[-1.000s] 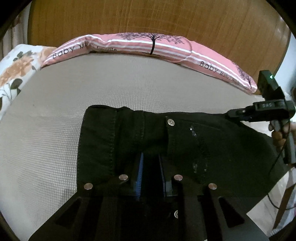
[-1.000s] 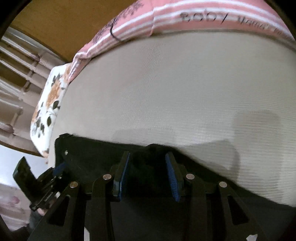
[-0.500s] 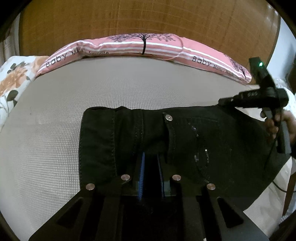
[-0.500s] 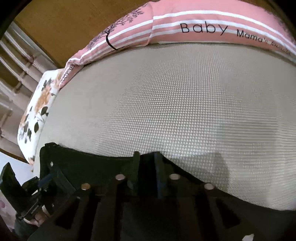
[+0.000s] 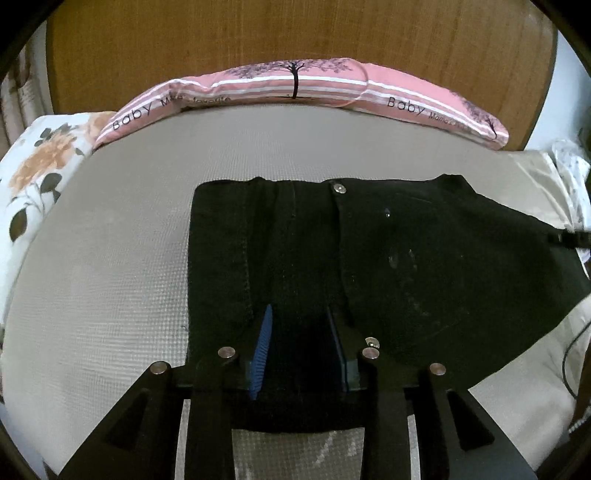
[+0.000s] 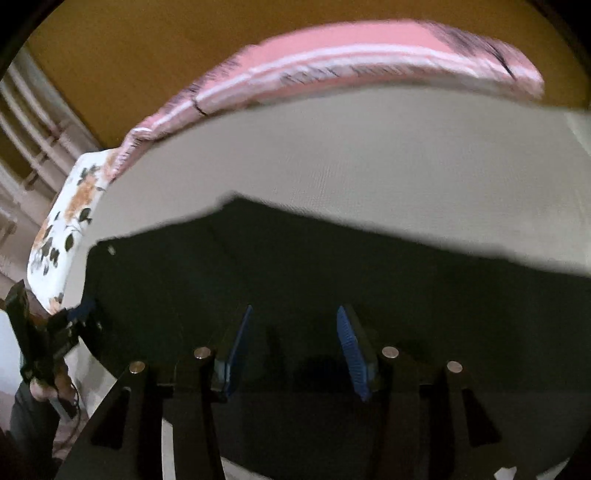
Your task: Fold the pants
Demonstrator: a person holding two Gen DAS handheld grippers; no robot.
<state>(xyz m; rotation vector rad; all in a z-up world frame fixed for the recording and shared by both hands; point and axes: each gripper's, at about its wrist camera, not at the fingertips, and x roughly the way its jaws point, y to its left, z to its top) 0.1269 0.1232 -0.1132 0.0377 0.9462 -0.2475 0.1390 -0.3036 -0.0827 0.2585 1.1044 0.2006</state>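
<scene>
Black pants [image 5: 369, 266] lie flat on the grey mattress [image 5: 110, 277], waistband button [image 5: 338, 188] toward the pillows. My left gripper [image 5: 300, 334] sits low over the near edge of the pants. Its jaws are opening, and the dark cloth lies loose between the blue pads [image 5: 263, 349], not pinched. The right wrist view is blurred. There my right gripper [image 6: 293, 328] hovers over the pants [image 6: 332, 266] with its jaws opening and only flat cloth below the gap. The left gripper [image 6: 79, 317] shows at that view's left edge, held by a hand [image 6: 40, 387].
A long pink striped pillow [image 5: 295, 88] lies against the wooden headboard [image 5: 295, 33]. A floral pillow [image 5: 37, 173] is at the left, white bedding [image 5: 569, 166] at the right. A dark cable [image 5: 567, 354] hangs off the mattress's right side.
Both grippers' jaws have spread apart from their narrow pinch on the cloth. The right gripper has swung off to the right, almost out of the left wrist view. The pants lie flatter.
</scene>
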